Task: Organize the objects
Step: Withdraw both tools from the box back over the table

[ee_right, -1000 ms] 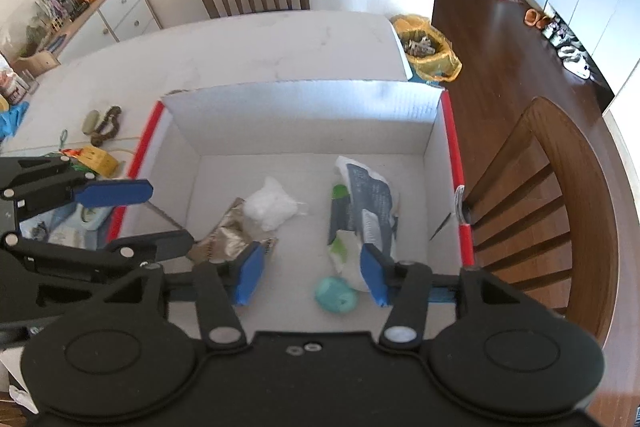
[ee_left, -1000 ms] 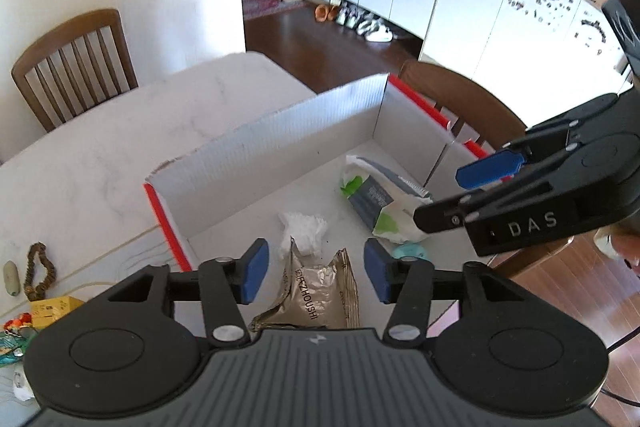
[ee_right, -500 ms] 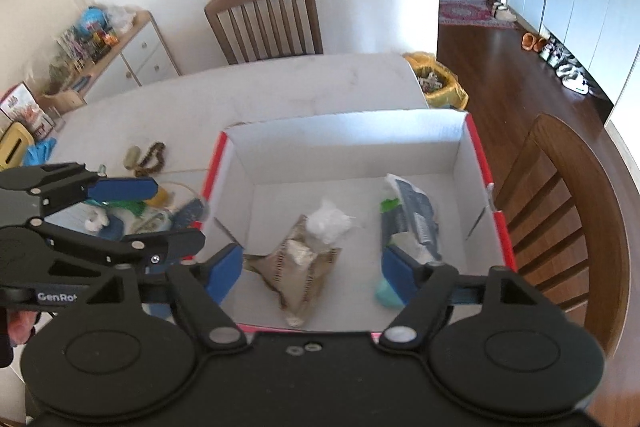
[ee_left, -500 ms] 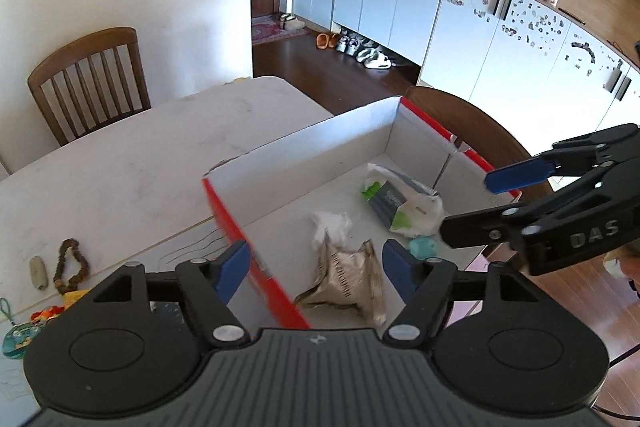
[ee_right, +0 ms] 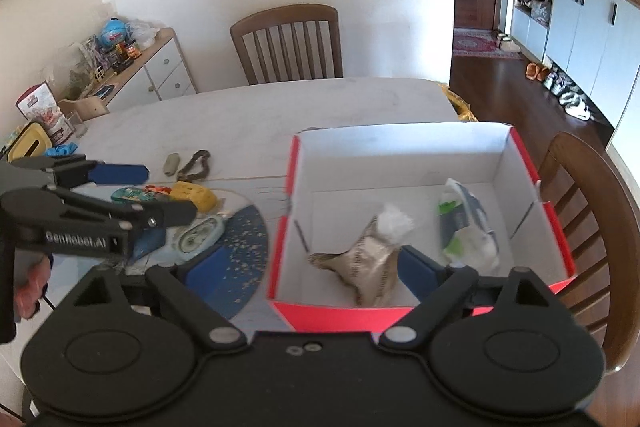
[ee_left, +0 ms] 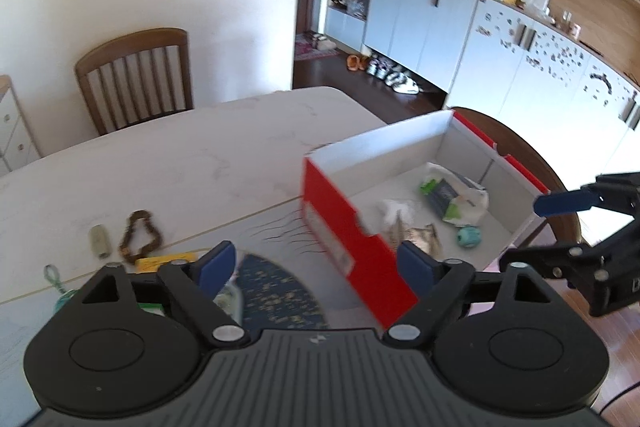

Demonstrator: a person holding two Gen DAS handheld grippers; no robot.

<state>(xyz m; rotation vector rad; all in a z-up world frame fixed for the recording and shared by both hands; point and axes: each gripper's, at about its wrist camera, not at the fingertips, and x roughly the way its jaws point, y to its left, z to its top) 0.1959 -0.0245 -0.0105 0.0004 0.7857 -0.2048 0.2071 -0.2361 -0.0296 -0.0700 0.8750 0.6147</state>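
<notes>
A red cardboard box (ee_left: 348, 227) (ee_right: 400, 129) with a white inside stands on the table's right end. In it lie a brown foil packet (ee_right: 368, 267) (ee_left: 418, 239), a white tissue wad (ee_right: 394, 223), a white and green pouch (ee_left: 456, 197) (ee_right: 464, 227) and a teal ball (ee_left: 468, 238). My left gripper (ee_left: 316, 263) (ee_right: 160, 193) hovers over the box's left wall and a blue speckled mat (ee_left: 276, 291), its jaws opening and gripping nothing. My right gripper (ee_right: 312, 269) (ee_left: 540, 227) hangs above the box's near wall, jaws also opening and bare.
Left of the box lie a brown bead bracelet (ee_left: 140, 237) (ee_right: 196, 165), a grey pebble-like piece (ee_left: 99, 241), a yellow item (ee_right: 196, 195) and a round pale clock-like thing (ee_right: 200, 235). Wooden chairs stand at the far side (ee_right: 288, 43) and the right end (ee_right: 592, 211). A hand (ee_right: 32, 279) holds the left gripper.
Both grippers have drawn back and up out of the box while their jaws widened. The left one has swung left over the box wall and mat. The packet and pouch stay in the box.
</notes>
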